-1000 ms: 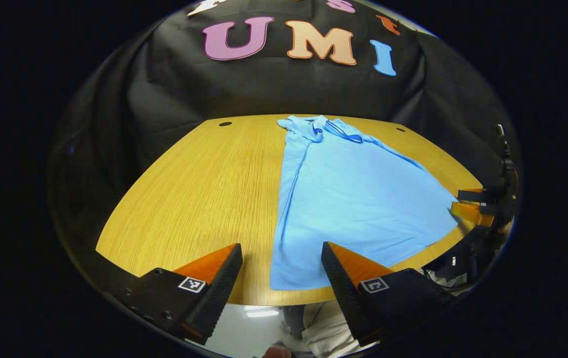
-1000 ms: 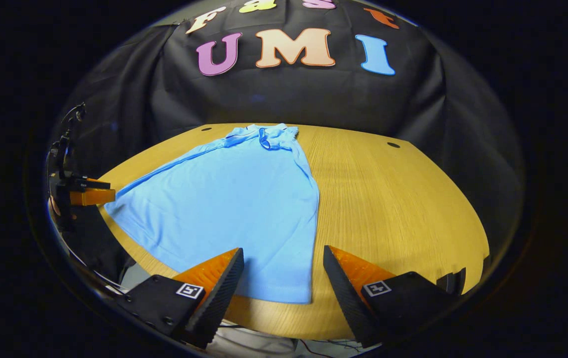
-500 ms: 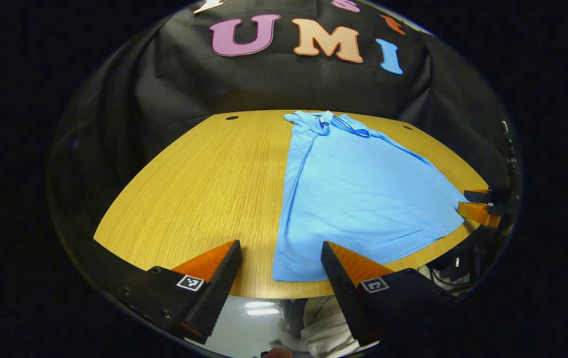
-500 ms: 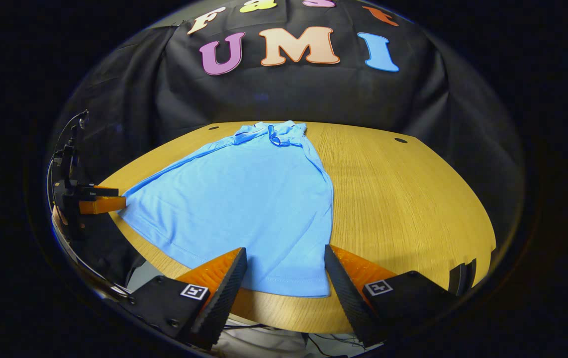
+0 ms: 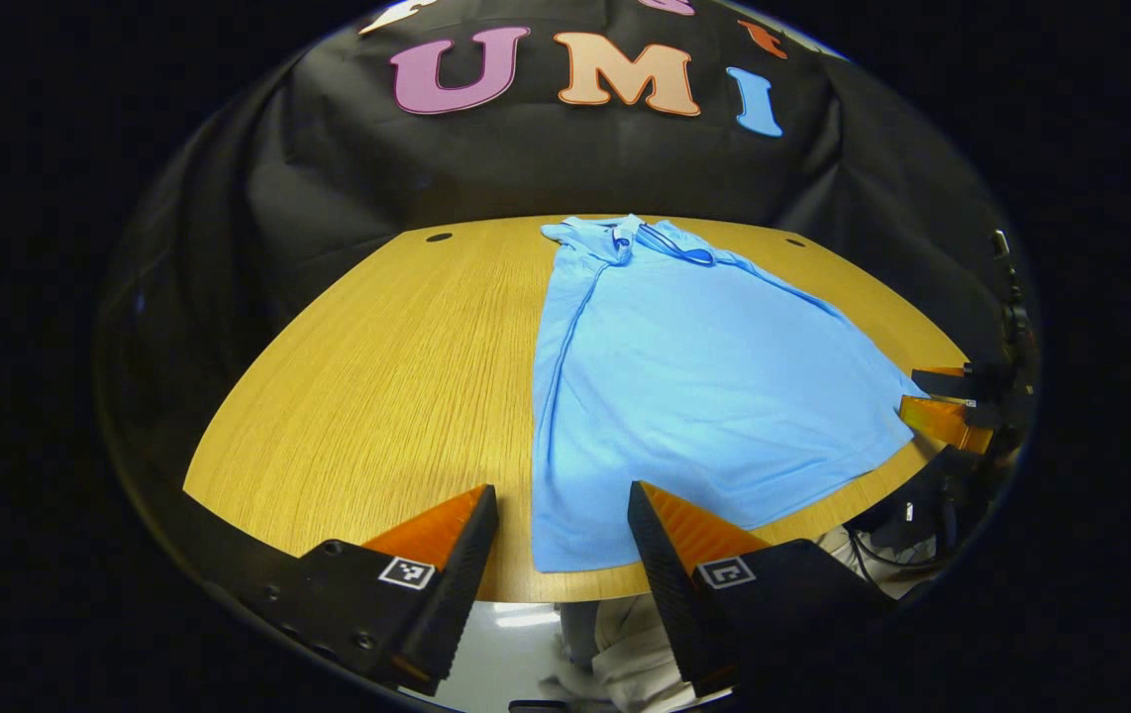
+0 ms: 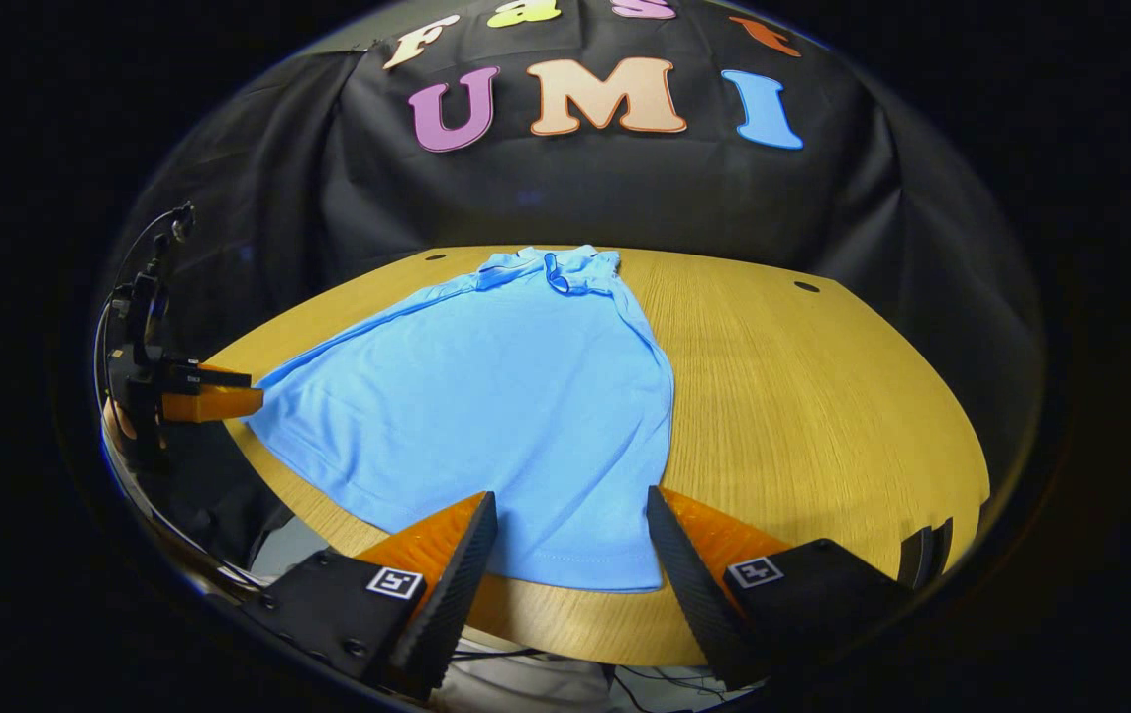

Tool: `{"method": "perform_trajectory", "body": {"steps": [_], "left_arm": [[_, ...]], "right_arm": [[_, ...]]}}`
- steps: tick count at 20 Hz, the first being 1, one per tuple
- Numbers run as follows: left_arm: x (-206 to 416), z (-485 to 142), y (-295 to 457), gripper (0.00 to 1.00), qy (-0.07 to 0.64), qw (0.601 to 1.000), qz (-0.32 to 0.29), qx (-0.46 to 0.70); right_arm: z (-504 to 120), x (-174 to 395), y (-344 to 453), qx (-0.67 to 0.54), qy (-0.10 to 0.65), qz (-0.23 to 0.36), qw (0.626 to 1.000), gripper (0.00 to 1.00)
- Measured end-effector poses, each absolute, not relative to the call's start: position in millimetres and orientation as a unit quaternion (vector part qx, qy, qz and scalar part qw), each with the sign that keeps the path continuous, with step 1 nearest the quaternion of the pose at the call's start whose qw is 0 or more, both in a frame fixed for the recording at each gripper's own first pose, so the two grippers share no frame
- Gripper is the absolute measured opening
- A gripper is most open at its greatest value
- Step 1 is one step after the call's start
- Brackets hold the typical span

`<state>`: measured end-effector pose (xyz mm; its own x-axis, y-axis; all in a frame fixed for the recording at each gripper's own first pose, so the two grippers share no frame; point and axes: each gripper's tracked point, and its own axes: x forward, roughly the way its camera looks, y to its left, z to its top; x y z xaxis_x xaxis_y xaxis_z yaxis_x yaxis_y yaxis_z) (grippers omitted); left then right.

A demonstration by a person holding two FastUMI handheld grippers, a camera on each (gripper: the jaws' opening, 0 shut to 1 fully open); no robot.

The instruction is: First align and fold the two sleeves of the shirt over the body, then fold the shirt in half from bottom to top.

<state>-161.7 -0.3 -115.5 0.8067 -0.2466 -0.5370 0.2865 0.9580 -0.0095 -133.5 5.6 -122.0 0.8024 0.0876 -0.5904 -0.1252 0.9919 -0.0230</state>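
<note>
Lying flat on wooden table (image 5: 377, 347), blue shirt (image 5: 694, 386), both hand-held grippers wide, pale clothing (image 5: 640, 659) in left gripper view.

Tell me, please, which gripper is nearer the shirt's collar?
Neither clearly: the left gripper and right gripper both sit open at the hem of the shirt, opposite the collar.

Plain light blue shirt (image 5: 694, 386) with darker blue trim inside the collar (image 5: 669, 245), yellow-brown wood-grain table (image 5: 377, 366) with small dark holes, black cloth wall (image 6: 575, 198), black-and-white square markers (image 6: 394, 582).
</note>
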Motion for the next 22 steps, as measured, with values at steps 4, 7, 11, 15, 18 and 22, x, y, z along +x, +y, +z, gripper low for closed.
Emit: {"method": "perform_trajectory", "body": {"steps": [4, 7, 11, 15, 18, 22], "left_arm": [[-162, -118, -7, 0.84, 0.284, 0.947, -0.145, 0.031], [-164, -121, -9, 0.87, 0.285, 0.947, -0.145, 0.034], [-163, -121, -9, 0.86, 0.277, 0.949, -0.145, 0.034], [-160, -120, -21, 0.54, 0.263, 0.951, -0.160, 0.030], [-157, -118, -28, 0.15, 0.246, 0.954, -0.168, 0.027], [-151, -119, -33, 0.02, 0.227, 0.958, -0.171, 0.027]], "right_arm": [[-122, -133, 5, -0.029, 0.307, 0.058, 0.949, 0.95], [-122, -132, 5, -0.029, 0.306, 0.058, 0.950, 0.95], [-124, -132, 8, -0.025, 0.302, 0.063, 0.951, 0.88], [-124, -135, 18, -0.023, 0.302, 0.080, 0.950, 0.71], [-127, -136, 26, -0.017, 0.301, 0.093, 0.949, 0.46], [-126, -135, 30, -0.020, 0.297, 0.099, 0.950, 0.10]]}}
